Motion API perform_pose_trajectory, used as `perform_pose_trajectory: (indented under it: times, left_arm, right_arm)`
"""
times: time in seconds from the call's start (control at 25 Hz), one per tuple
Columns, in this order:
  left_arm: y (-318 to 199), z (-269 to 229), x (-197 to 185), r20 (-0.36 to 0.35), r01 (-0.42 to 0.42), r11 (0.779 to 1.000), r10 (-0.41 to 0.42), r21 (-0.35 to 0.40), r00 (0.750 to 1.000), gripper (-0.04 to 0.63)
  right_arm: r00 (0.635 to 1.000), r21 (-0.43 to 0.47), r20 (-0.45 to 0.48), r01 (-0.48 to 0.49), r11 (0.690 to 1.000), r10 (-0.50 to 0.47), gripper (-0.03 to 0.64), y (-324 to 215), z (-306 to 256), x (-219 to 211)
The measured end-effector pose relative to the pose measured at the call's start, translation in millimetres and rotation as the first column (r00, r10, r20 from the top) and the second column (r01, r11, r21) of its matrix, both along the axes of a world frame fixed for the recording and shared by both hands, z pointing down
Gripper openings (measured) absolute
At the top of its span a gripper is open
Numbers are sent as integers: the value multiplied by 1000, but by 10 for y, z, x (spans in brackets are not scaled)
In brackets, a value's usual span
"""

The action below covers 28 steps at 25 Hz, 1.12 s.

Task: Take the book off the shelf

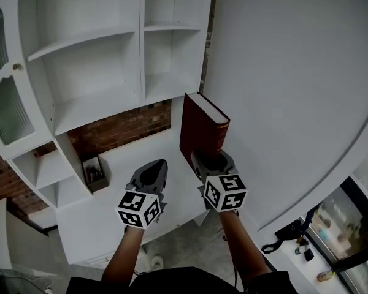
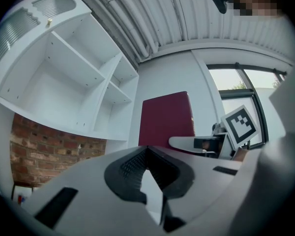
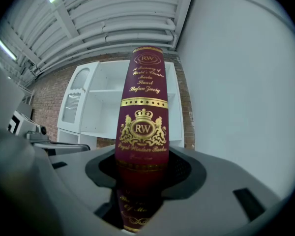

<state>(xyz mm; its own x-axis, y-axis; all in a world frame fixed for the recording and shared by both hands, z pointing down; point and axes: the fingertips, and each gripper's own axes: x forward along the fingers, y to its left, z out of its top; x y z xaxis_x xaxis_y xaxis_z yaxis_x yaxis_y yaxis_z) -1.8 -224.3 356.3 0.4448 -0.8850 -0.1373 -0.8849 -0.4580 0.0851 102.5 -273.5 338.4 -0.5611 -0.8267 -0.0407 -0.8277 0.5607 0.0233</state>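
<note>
Right gripper grips book — "RW".

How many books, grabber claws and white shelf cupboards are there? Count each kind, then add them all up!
Books: 1 (the book, clamped in the right gripper)
Grippers: 2 (the right gripper and the left gripper, which holds nothing)
Shelf units: 1 (the white shelf unit)
Total: 4
</note>
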Motion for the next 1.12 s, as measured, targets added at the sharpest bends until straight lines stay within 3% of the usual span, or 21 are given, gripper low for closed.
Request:
perform_pose_trajectory:
  times: [0.56, 1.12]
  left_arm:
    - [595, 10, 289, 16, 42, 999, -43, 5, 999, 15]
    - [975, -40, 297, 35, 67, 998, -68, 12, 997, 15]
  right_arm:
    - [999, 3, 15, 39, 999, -39, 232, 564, 75, 306]
    - [998, 5, 29, 61, 998, -61, 232, 914, 74, 328]
